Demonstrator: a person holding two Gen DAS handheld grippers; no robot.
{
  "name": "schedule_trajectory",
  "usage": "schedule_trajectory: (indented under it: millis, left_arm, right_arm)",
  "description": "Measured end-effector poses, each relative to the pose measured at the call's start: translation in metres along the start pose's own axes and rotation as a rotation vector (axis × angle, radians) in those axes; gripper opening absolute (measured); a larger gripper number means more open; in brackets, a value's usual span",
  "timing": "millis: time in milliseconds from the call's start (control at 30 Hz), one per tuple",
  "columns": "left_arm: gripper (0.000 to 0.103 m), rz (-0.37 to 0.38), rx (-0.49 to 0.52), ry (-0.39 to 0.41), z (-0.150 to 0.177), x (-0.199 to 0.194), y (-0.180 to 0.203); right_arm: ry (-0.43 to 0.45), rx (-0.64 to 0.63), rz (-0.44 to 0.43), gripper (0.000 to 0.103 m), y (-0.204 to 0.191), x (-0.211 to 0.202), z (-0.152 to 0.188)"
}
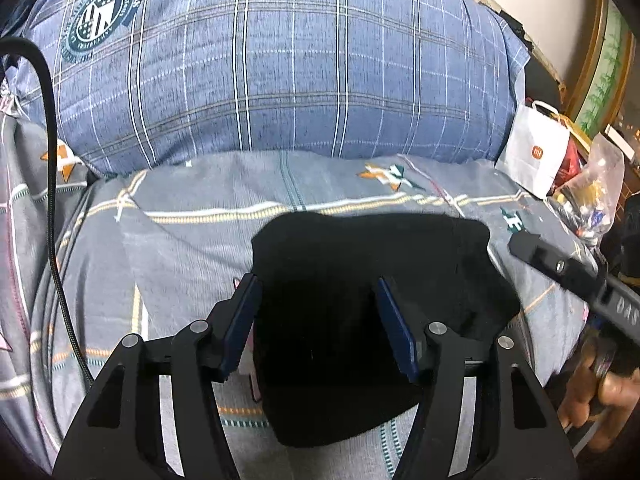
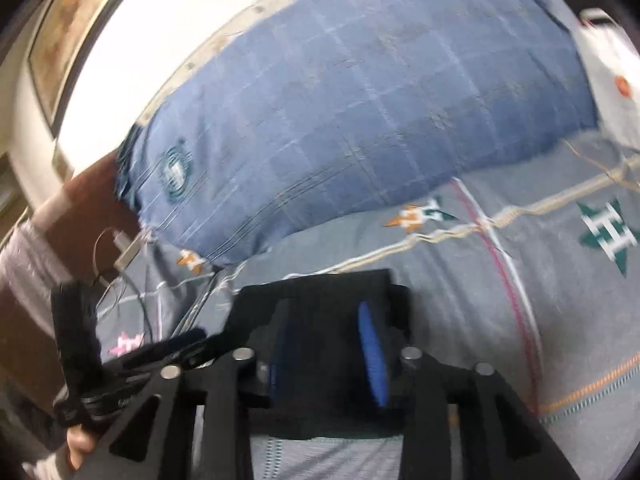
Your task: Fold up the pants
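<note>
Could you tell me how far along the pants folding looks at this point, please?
Mostly done: the black pants lie as a compact folded bundle on the grey bedsheet. Both the left gripper and right gripper are open over it. Left: perhaps a final tidy.

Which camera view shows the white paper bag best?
The left wrist view. There the white paper bag is sharp and whole, with its handles and orange logo, standing beside the blue pillow. In the right wrist view the bag is blurred and cut off at the edge.
</note>
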State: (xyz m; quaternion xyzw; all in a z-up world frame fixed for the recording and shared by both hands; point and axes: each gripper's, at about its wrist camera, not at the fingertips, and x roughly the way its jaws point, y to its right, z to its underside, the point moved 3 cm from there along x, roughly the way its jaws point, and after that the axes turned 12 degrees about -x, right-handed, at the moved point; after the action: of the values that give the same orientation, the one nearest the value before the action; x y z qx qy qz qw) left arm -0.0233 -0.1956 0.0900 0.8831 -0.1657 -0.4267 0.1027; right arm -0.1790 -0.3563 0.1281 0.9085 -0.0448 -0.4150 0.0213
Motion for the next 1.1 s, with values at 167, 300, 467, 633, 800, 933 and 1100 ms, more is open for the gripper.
schedule_trajectory:
  millis: [167,300,467,633,800,933,1100]
  left_arm:
    - [0.060,-0.011,-0.005,0.003,-0.011,0.009,0.002]
    - [0.060,-0.020,-0.022,-0.029,-0.016,0.027,0.002]
    - [0.060,-0.045,-0.017,-0.063,-0.016,0.052,0.004]
    - [0.071,-0.059,-0.031,-0.085,-0.019,0.070,0.001]
    - [0.078,-0.061,-0.056,-0.087,-0.018,0.078,-0.003]
    - [0.078,-0.058,-0.060,-0.081,-0.016,0.072,-0.004]
    - [0.078,-0.056,-0.080,-0.078,-0.011,0.051,-0.005]
  right_arm:
    - [-0.031,-0.062,-0.015,0.034,-0.017,0.027,-0.003]
    - [-0.076,-0.085,0.011,0.034,-0.014,0.049,-0.002]
    - [-0.135,-0.094,0.045,0.034,0.000,0.072,0.000]
    - [-0.169,-0.097,0.043,0.034,0.013,0.093,0.006]
    - [-0.170,-0.112,0.043,0.035,0.015,0.103,0.007]
    - [-0.185,-0.107,0.039,0.036,0.012,0.095,0.003]
    - [-0.167,-0.138,0.067,0.037,-0.001,0.066,0.002]
